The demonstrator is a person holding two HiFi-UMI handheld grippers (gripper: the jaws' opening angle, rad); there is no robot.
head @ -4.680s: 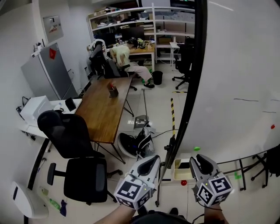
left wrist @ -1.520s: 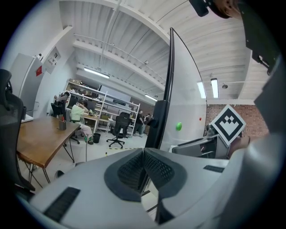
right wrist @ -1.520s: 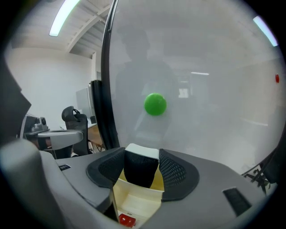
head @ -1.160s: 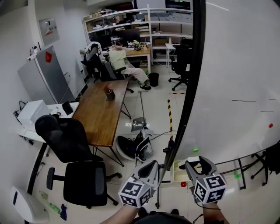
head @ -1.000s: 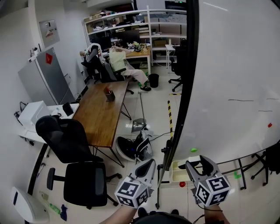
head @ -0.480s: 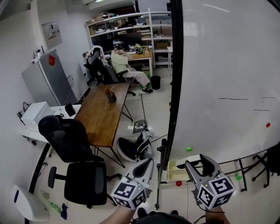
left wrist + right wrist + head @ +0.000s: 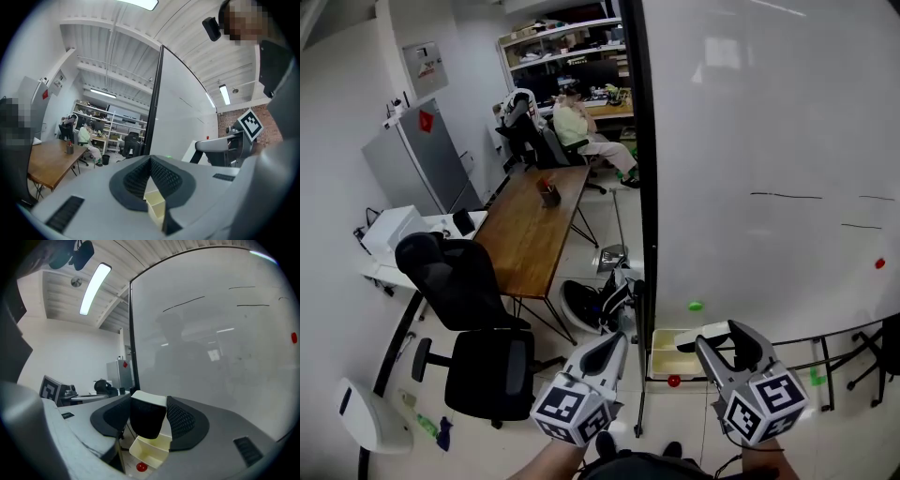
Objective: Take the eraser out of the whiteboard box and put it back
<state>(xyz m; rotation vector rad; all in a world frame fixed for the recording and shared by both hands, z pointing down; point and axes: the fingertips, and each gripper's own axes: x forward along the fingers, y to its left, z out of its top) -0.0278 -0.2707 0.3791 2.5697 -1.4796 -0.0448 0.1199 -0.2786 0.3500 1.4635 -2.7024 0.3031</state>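
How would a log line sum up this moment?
right gripper: shut on eraser, close to box | left gripper: shut, empty | box: at whiteboard's lower corner

1. Left gripper [image 7: 617, 339] first: I see a pale grey shell narrowing to a point. At its 7 o'clock sits the left marker cube [image 7: 570, 412], white with black square markers.
2. Over to the right gripper [image 7: 722, 336]: same grey, two curved jaws, darker on their inner faces. The right marker cube [image 7: 761, 405] sits at its 5 o'clock.
3. Left gripper view now: I get black ribbed left pads [image 7: 164, 176] set in smooth grey jaws. A dark left slotted strip [image 7: 65, 213] lies out at 7 o'clock.
4. Right gripper view: matching black mesh right pads [image 7: 180, 420], and a right slotted strip [image 7: 247, 451] at 4 o'clock.
5. Head view, 6 o'clock: dark clothing [image 7: 628, 466] between the forearms; I can't make out any sleeves.
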